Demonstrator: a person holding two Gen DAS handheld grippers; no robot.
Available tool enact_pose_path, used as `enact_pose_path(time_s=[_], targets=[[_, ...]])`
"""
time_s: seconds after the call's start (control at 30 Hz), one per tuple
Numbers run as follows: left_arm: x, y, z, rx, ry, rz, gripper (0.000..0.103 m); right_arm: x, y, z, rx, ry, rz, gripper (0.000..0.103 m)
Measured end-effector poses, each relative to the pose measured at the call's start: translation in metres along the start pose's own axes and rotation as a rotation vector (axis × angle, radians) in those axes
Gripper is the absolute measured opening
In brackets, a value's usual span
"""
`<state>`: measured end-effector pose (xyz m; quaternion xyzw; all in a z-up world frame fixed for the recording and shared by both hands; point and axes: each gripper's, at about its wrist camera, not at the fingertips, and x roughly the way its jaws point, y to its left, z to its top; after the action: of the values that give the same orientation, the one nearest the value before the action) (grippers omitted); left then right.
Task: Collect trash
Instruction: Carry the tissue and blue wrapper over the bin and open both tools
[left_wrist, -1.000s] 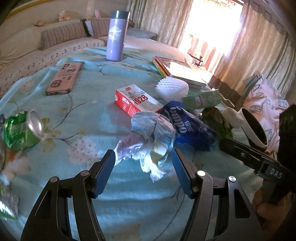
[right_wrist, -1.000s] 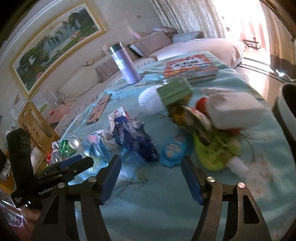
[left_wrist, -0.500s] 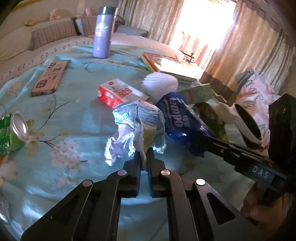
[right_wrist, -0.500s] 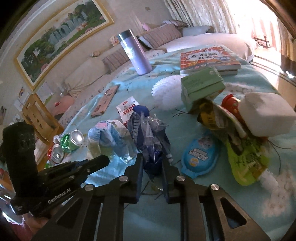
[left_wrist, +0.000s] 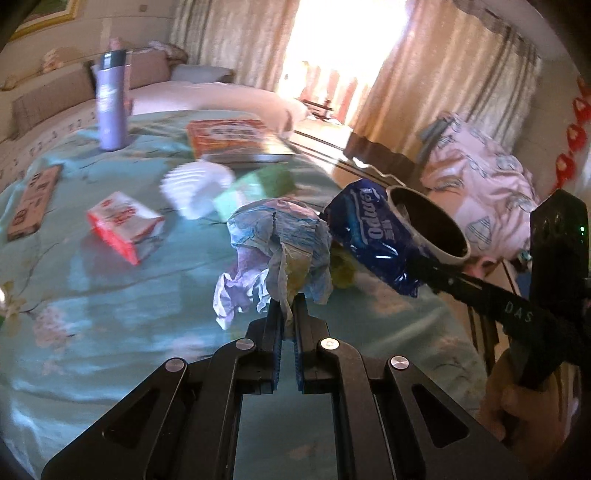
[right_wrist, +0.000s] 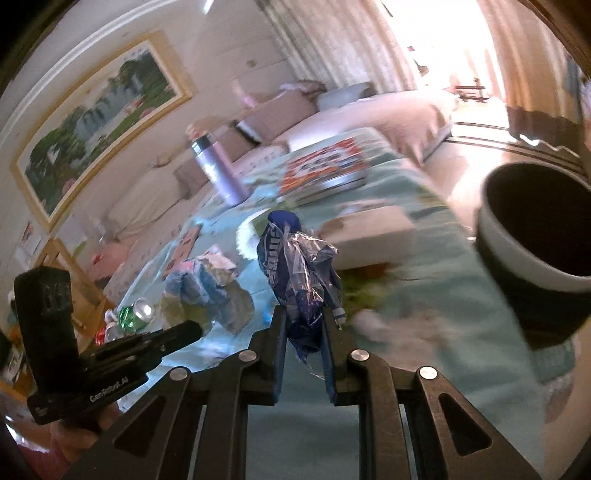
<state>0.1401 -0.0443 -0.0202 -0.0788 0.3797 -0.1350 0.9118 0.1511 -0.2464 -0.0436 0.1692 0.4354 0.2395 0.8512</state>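
My left gripper (left_wrist: 288, 314) is shut on a crumpled pale blue and white paper wrapper (left_wrist: 280, 240), held clear above the teal floral tablecloth (left_wrist: 110, 295). My right gripper (right_wrist: 304, 317) is shut on a crinkled dark blue plastic packet (right_wrist: 299, 269), also lifted off the cloth. In the left wrist view that blue packet (left_wrist: 373, 229) hangs right beside the rim of a round bin (left_wrist: 428, 225) with a white rim and dark inside. The same bin (right_wrist: 535, 236) fills the right side of the right wrist view. The wrapper (right_wrist: 207, 284) shows at the left there, beyond the left gripper's body.
On the cloth lie a red and white box (left_wrist: 122, 225), a white pleated paper piece (left_wrist: 195, 184), a green box (left_wrist: 258, 188), a book (left_wrist: 229, 136), a flat carton (left_wrist: 33, 195) and a purple flask (left_wrist: 110, 103). Crushed cans (right_wrist: 136, 314) sit at the table's left edge.
Both grippers closed, the left on the paper wrapper and the right on the blue packet, then lifted them off the cloth and carried them right toward the bin.
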Motion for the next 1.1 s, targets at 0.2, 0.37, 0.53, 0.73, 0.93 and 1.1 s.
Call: enact_pose_path(time_s=[0.2,0.37,0.53,0.73,0.93,1.1], targets=[[0.013,-0.036,0.007,0.051,0.019,-0.047,0.005,-0.024,-0.032,0.003,0.045,-0.045,-0.047,0.017],[0.022,-0.063,0.015,0.088,0.023,-0.080,0.005,-0.041,-0.051,0.006,0.073,-0.076,-0.066,0.017],[0.029,-0.085,0.022,0.125,0.026,-0.106,0.005,-0.055,-0.068,0.009,0.106,-0.111,-0.078,0.017],[0.038,-0.102,0.022,0.155,0.042,-0.112,0.005,-0.057,-0.090,0.009,0.154,-0.117,-0.092,0.017],[0.039,-0.105,0.021,0.159,0.049,-0.105,0.005,-0.058,-0.098,0.003,0.177,-0.111,-0.090,0.017],[0.041,-0.105,0.022,0.156,0.050,-0.107,0.005,-0.066,-0.098,0.001,0.171,-0.128,-0.092,0.017]])
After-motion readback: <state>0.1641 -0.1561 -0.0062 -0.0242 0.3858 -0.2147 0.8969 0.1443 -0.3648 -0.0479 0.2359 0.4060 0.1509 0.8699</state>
